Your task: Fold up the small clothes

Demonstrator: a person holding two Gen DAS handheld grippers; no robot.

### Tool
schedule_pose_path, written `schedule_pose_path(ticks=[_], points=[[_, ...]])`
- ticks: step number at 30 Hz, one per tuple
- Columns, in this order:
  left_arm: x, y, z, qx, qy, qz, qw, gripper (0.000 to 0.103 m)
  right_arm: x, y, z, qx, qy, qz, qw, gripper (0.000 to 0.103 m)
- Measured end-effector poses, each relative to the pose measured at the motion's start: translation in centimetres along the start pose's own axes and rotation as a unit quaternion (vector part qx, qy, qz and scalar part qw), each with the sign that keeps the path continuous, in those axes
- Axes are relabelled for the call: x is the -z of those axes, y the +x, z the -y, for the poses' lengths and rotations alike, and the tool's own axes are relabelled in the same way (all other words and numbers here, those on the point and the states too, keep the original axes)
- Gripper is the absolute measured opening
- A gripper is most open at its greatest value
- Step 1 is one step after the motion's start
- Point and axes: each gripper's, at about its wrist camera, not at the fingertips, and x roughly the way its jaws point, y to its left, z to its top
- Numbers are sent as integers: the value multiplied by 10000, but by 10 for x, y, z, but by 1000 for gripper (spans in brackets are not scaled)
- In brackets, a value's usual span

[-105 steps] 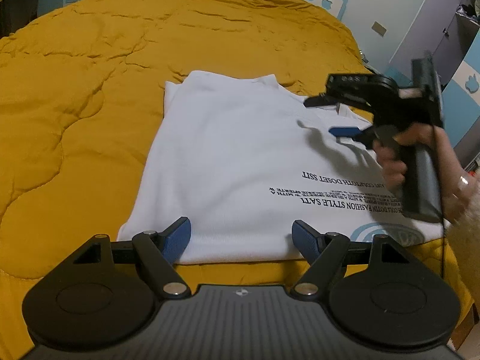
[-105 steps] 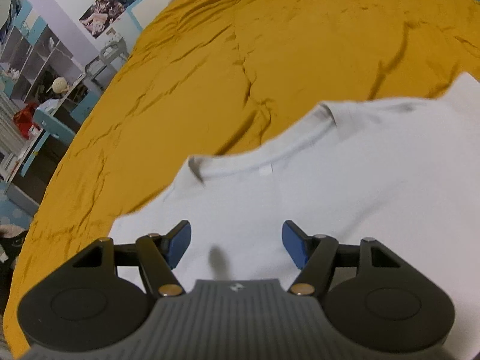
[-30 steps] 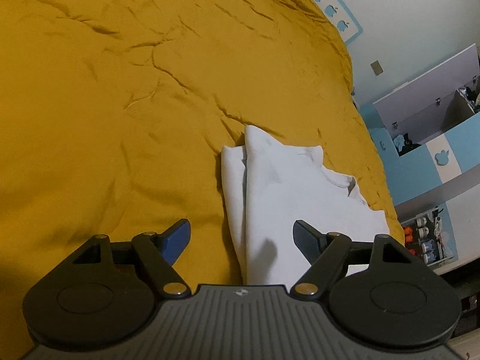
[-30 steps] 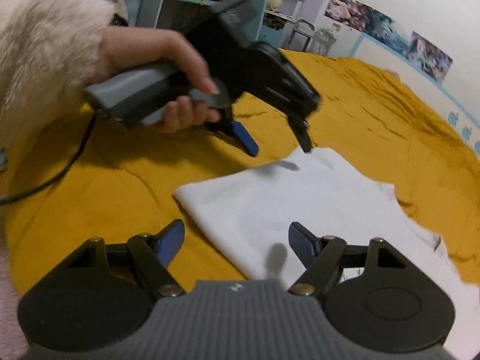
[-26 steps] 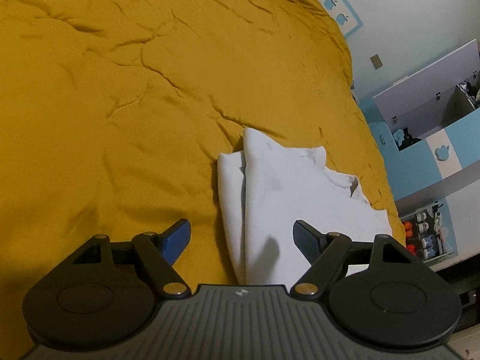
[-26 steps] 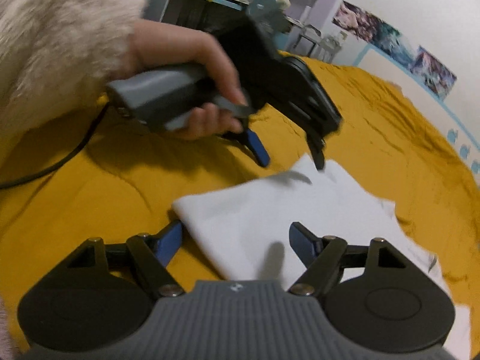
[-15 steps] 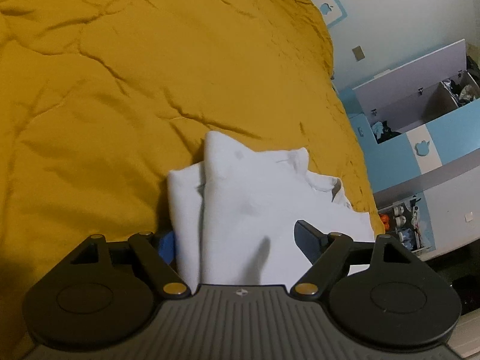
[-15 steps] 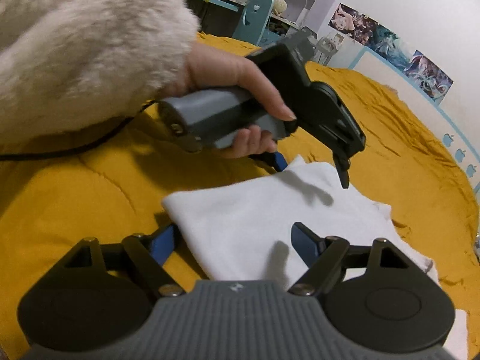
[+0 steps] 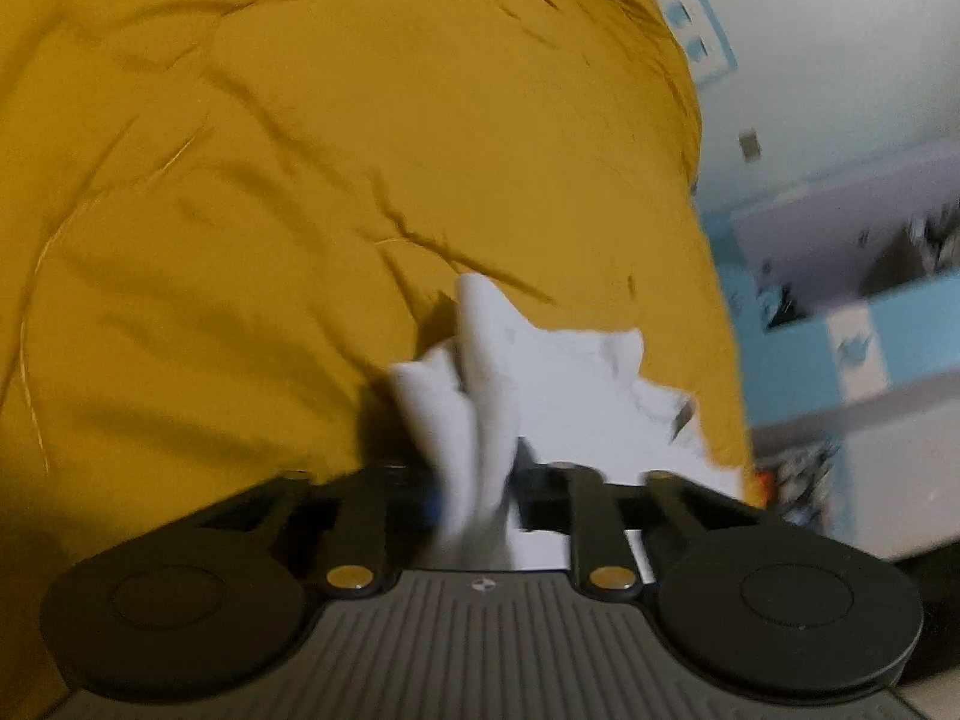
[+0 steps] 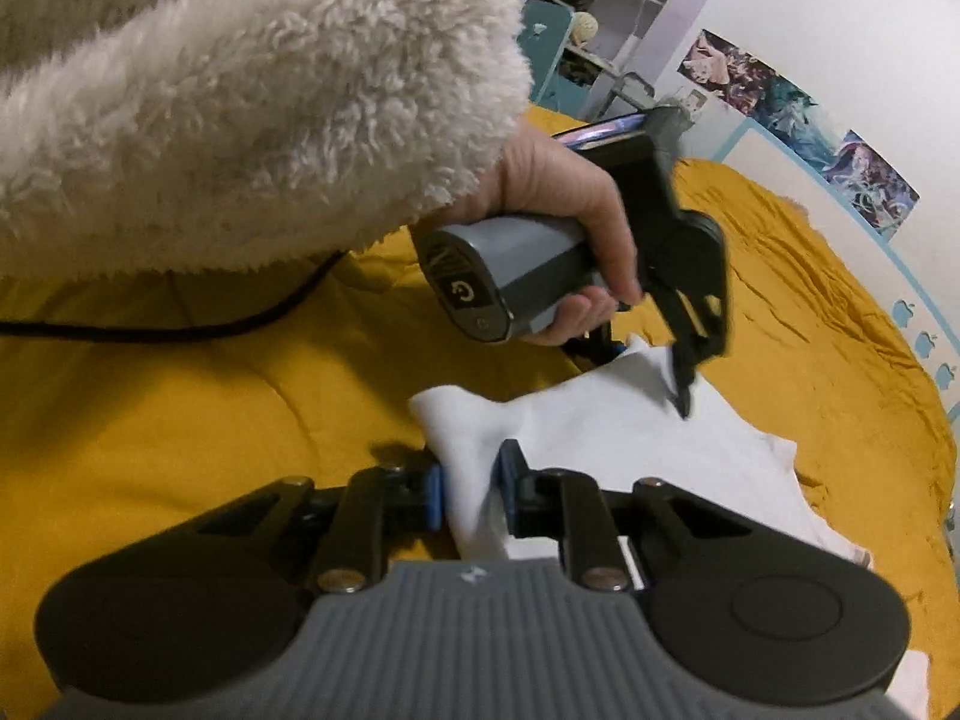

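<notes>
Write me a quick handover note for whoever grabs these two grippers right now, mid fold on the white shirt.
Left gripper: shut on one near corner of the white shirt, fabric bunched between the fingers.
Right gripper: shut on the other near corner of the same end.
The shirt lies on the yellow bedspread, already folded into a narrower strip, with this end slightly lifted. The left view is blurred, so finer creases cannot be read.
Done: lengthwise folds, both corners gripped.
Left: probably carry this end over the far end for the cross fold, release, then flatten.
</notes>
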Motion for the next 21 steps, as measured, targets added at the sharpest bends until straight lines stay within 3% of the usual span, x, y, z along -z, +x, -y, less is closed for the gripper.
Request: schedule_pose_path(ticks=[7,12,18,21], points=[[3,-11,17,177,-205,299,9992,13,2,-18,45,-225,1179,213,9925,7],[5,-11,56,144,43,450,9989,13,11,-42,95,-404,2269,414,9722,7],[11,9,119,251,486,439,9975,13,38,-94,139,142,2734,718,9591,7],[20,27,146,115,495,684,9964,13,65,-117,166,448,3130,752,9457,7]])
